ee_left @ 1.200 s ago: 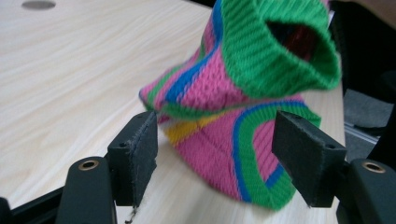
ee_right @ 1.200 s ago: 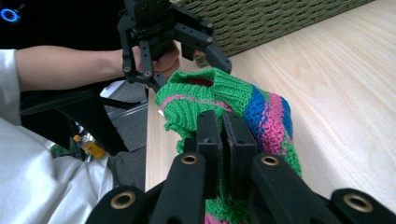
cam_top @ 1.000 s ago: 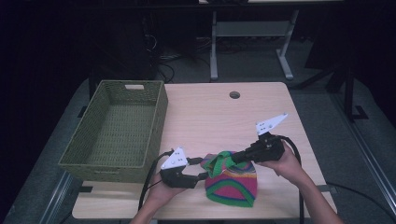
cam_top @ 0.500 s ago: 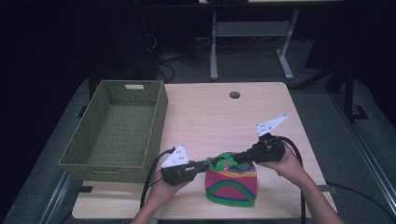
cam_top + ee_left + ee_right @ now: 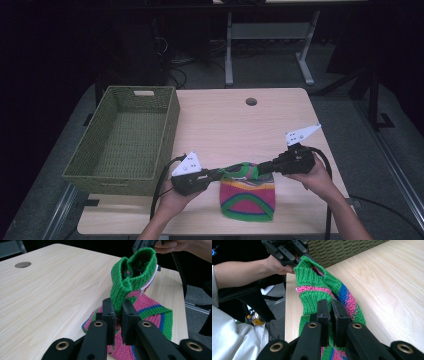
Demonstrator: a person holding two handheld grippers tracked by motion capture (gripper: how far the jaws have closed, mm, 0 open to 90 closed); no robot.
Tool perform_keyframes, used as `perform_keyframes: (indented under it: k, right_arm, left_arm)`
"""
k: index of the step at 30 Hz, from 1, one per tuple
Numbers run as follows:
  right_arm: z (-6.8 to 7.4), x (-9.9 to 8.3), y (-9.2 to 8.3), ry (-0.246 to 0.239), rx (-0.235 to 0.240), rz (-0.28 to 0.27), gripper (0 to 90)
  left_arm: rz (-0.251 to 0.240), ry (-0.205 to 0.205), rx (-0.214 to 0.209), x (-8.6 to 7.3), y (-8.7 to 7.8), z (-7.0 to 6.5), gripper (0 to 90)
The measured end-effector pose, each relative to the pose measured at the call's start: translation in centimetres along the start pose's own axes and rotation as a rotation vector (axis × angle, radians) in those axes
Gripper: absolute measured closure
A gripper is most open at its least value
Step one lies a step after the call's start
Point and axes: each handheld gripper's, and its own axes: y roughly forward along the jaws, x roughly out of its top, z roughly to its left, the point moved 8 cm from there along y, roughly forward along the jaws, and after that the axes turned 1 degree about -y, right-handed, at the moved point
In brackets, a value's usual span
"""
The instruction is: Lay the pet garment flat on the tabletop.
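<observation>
High view shows the knitted hat (image 5: 248,197) lying near the front edge of the counter (image 5: 235,125), its green ribbed brim lifted and stretched between the two grippers. The left gripper (image 5: 218,174) has just been closing, and in the left gripper view its jaws are pinched narrow on the green brim (image 5: 120,293). The right gripper (image 5: 260,168) is likewise clamped tight on the other side of the brim, as the right gripper view shows with green ribbing (image 5: 312,285) running up from between its jaws.

Risk, as I judge it: each hold is only on a thin fold of stretchy knit, so pulling the hands apart or lifting quickly could let the ribbing slide out of one pair of jaws, leaving the hat dangling from the other. The body of the hat rests on the counter and could drag or snag.

The woven basket (image 5: 165,122) stands at the left of the counter, well apart from the hat, with nothing inside.
</observation>
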Motion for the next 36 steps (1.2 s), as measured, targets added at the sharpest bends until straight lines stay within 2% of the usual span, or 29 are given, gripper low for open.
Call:
perform_keyframes:
  k: [4,11,17,26,29,36]
  right_arm:
    - [0.0,0.1,-0.7,0.0,-0.014,-0.019,85.2]
    - [0.0,0.1,-1.5,-0.012,-0.053,-0.04,85.2]
    - [0.1,0.2,-1.5,-0.018,-0.069,-0.04,85.1]
    - [-0.2,0.4,-1.2,-0.024,-0.088,-0.052,85.0]
    - [-0.2,0.4,-1.0,-0.023,-0.093,-0.051,85.0]
    - [-0.7,0.5,-1.1,-0.009,-0.098,-0.062,85.0]
  left_arm:
    - [0.001,-0.001,0.003,0.4,0.0,0.1,83.3]
    - [0.018,-0.033,0.018,1.1,0.3,0.9,83.2]
    - [0.022,-0.05,0.009,1.8,0.4,1.1,83.2]
    - [0.038,-0.053,0.013,2.5,0.1,1.1,83.0]
    - [0.05,-0.044,0.022,2.9,0.1,1.4,83.0]
    - [0.06,-0.053,0.032,3.4,0.6,2.2,82.9]
